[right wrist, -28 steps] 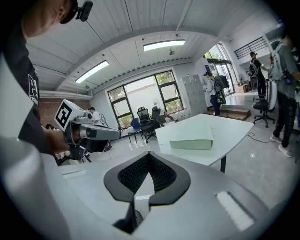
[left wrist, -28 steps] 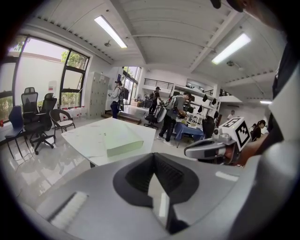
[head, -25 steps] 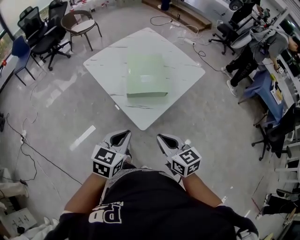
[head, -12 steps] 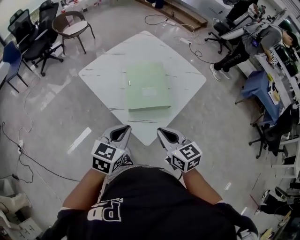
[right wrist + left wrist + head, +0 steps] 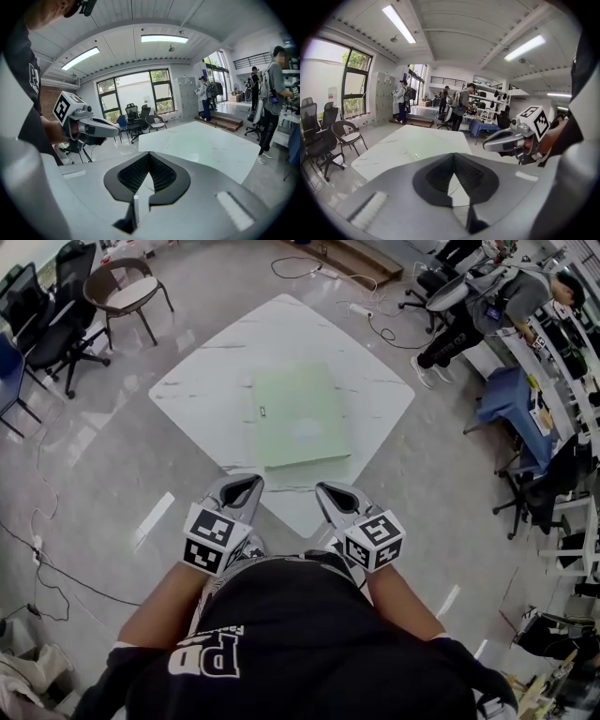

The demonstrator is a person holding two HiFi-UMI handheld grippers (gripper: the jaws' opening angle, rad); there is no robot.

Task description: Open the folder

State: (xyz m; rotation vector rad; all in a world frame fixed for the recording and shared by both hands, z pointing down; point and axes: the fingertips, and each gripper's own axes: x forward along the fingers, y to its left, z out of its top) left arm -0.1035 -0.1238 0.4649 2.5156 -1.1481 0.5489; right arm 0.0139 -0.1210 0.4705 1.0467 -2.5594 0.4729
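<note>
**Both tongs closed and empty; folder shut on table**

Folder (image 5: 300, 418): pale green, lies flat on the white marble-pattern table (image 5: 211, 381), in the half nearer the person. Cover is down, so it is not yet open. Its thick edge faces the person. There is a small dark fitting near its left edge and a faint round mark on the cover.

Left gripper (image 5: 246, 482): held low in front of the person's torso, marker cube up, tips pointing toward the table's near corner. In the left gripper view the two ribbed pads meet at the tip, with only the teardrop gap behind them. Nothing is between them. It is apart from the folder.

Right gripper (image 5: 328, 488): level with the left one and just beside it, with a gap between the two. In the right gripper view its pads likewise meet at the tip and hold nothing. It is not in contact with the folder.

Surroundings: a wicker chair (image 5: 129, 289) and black office chairs (image 5: 52, 320) stand beyond the table's far left side. Cables (image 5: 370, 320) trail across the grey floor past the far corner. A person (image 5: 483, 306) stands at benches at upper right. The wearer's black printed shirt fills the bottom of the head view.
</note>
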